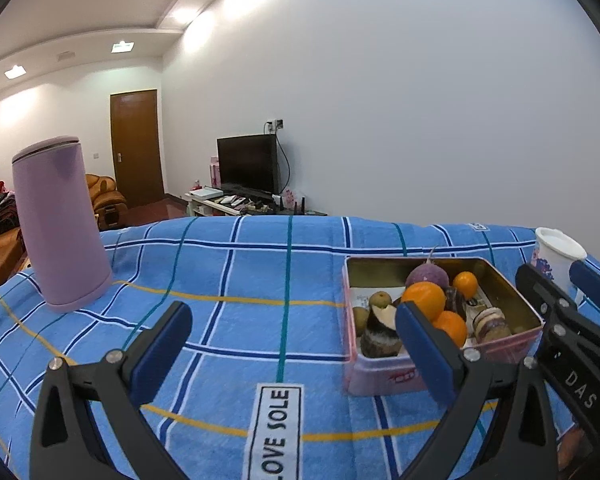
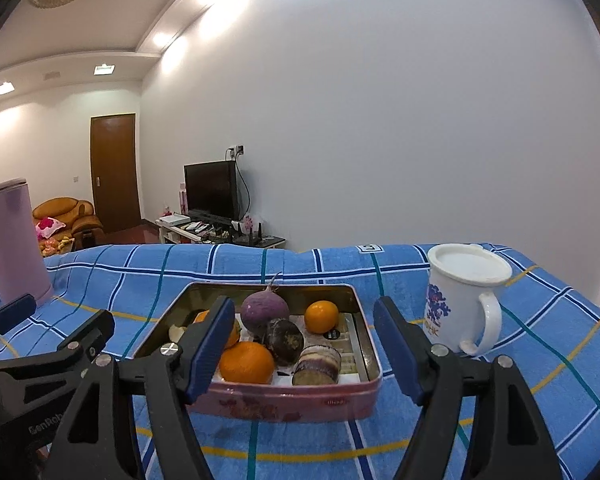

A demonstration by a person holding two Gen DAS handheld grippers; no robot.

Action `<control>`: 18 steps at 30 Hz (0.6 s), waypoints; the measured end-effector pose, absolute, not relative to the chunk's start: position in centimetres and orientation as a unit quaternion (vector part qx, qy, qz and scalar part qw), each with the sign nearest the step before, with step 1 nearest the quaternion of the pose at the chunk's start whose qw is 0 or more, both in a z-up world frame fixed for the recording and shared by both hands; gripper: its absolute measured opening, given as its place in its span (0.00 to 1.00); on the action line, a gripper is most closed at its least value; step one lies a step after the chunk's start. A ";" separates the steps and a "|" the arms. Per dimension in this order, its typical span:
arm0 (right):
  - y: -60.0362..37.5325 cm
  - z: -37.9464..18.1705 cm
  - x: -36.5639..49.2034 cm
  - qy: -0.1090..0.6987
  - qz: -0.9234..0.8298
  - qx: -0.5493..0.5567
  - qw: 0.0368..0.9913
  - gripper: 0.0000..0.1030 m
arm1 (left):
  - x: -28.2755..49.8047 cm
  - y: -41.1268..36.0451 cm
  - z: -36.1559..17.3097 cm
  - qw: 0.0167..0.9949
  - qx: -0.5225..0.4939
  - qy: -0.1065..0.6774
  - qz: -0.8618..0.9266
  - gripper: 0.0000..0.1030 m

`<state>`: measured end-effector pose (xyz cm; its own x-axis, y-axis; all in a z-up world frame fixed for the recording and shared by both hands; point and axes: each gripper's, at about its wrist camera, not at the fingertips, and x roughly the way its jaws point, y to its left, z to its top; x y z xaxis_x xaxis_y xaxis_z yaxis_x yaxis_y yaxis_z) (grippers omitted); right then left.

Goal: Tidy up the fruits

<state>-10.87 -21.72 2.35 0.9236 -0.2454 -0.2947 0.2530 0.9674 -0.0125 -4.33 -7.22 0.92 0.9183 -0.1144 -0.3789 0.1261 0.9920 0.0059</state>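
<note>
A pink tin box (image 2: 351,392) stands on the blue checked cloth; it also shows in the left wrist view (image 1: 383,376). It holds oranges (image 2: 247,362), a round purple radish (image 2: 264,312), a dark round fruit (image 2: 284,340), a cut purple-skinned piece (image 2: 316,365) and small green-brown fruits (image 1: 380,299). My right gripper (image 2: 303,348) is open and empty, just in front of and above the tin. My left gripper (image 1: 292,344) is open and empty over bare cloth left of the tin. The right gripper (image 1: 567,284) shows at the right edge of the left wrist view.
A tall lilac flask (image 1: 62,224) stands at the back left of the cloth. A white lidded mug with blue print (image 2: 465,296) stands right of the tin. Beyond the table edge are a TV (image 2: 211,190), a door and sofas.
</note>
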 end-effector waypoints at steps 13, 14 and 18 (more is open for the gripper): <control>-20.4 2.6 -13.3 0.135 -0.127 0.013 0.983 0.75 | -6.3 -6.1 1.1 0.982 0.017 0.179 -0.063 1.00; -20.4 2.6 -13.4 0.133 -0.128 0.013 0.983 0.75 | -6.4 -6.1 1.1 0.982 0.017 0.178 -0.063 1.00; -20.3 2.7 -13.9 0.124 -0.132 0.013 0.983 0.75 | -6.8 -6.0 1.1 0.982 0.016 0.175 -0.065 1.00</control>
<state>-13.94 -20.28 2.65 0.9344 -0.2566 -0.2470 0.2630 0.9648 -0.0074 -6.78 -6.05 1.12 0.9305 -0.1221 -0.3454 0.1333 0.9910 0.0087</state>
